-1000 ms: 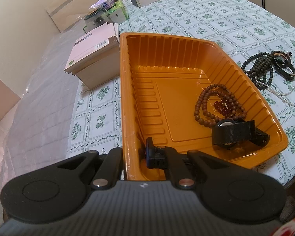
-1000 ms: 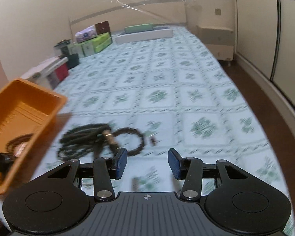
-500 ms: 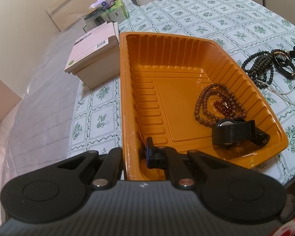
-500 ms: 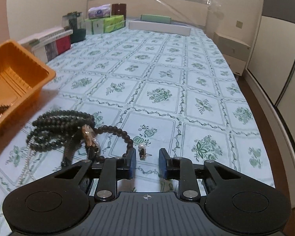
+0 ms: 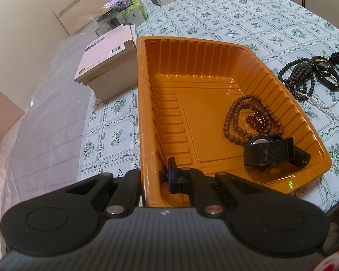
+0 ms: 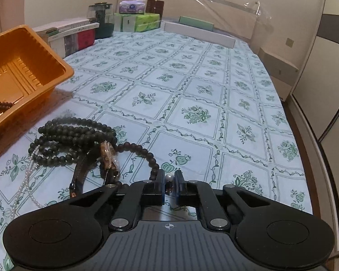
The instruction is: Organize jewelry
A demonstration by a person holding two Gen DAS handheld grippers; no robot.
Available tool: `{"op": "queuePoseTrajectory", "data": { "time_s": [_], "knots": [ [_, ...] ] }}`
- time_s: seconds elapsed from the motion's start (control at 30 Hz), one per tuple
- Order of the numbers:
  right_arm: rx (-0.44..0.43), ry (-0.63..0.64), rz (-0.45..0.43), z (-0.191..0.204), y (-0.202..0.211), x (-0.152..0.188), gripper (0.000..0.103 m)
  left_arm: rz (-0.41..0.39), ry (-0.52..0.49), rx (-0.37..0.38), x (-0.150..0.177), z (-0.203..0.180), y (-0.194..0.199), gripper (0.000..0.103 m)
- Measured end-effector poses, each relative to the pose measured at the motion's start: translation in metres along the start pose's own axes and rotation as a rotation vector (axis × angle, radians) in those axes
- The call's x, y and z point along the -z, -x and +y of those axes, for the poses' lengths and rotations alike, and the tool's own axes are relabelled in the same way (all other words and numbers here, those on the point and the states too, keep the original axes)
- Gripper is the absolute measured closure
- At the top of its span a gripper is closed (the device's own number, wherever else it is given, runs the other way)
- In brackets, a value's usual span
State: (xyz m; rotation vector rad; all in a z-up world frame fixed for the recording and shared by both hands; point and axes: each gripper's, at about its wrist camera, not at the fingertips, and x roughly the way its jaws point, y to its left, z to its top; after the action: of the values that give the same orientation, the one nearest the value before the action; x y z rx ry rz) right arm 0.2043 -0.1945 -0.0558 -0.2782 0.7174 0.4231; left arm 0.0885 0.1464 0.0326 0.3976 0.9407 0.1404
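My left gripper [image 5: 156,176] is shut on the near-left wall of the orange tray [image 5: 144,113], one finger inside and one outside. In the tray lie a brown bead necklace [image 5: 235,117], a small red bead bracelet [image 5: 257,122] and a black watch [image 5: 269,151]. My right gripper [image 6: 169,180] is shut on a small pearl earring [image 6: 169,177] at table level. Just left of it lie dark bead strands [image 6: 72,135], a gold-faced watch [image 6: 107,155] and a thin pearl chain [image 6: 27,180]; they also show in the left wrist view [image 5: 305,76].
The table has a green-flowered cloth [image 6: 192,113]. Flat boxes [image 5: 106,65], tissue packs [image 6: 137,20] and a glass jar [image 6: 102,20] stand along the far left. A long white box [image 6: 198,33] lies at the far end. The table's right edge [image 6: 305,158] drops to the floor.
My right gripper came down to the table and closed its fingers from wide open onto the pearl earring. My left gripper has kept its hold on the tray.
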Motion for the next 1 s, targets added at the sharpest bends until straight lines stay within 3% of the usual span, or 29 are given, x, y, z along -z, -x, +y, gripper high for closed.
{"op": "queuePoseTrajectory", "data": {
  "time_s": [0.33, 0.7, 1.0],
  "knots": [
    [-0.02, -0.009, -0.091, 0.015, 0.042, -0.015, 0.095, -0.001, 0.0, 0.001, 0.0, -0.001, 0.0, 0.098],
    [-0.314, 0.023, -0.169, 0.09, 0.074, -0.064, 0.095, -0.001, -0.001, 0.001, 0.0, -0.001, 0.0, 0.097],
    [-0.423, 0.081, -0.163, 0.146, 0.061, -0.084, 0.095, -0.002, 0.003, 0.007, -0.001, -0.001, 0.0, 0.097]
  ]
}}
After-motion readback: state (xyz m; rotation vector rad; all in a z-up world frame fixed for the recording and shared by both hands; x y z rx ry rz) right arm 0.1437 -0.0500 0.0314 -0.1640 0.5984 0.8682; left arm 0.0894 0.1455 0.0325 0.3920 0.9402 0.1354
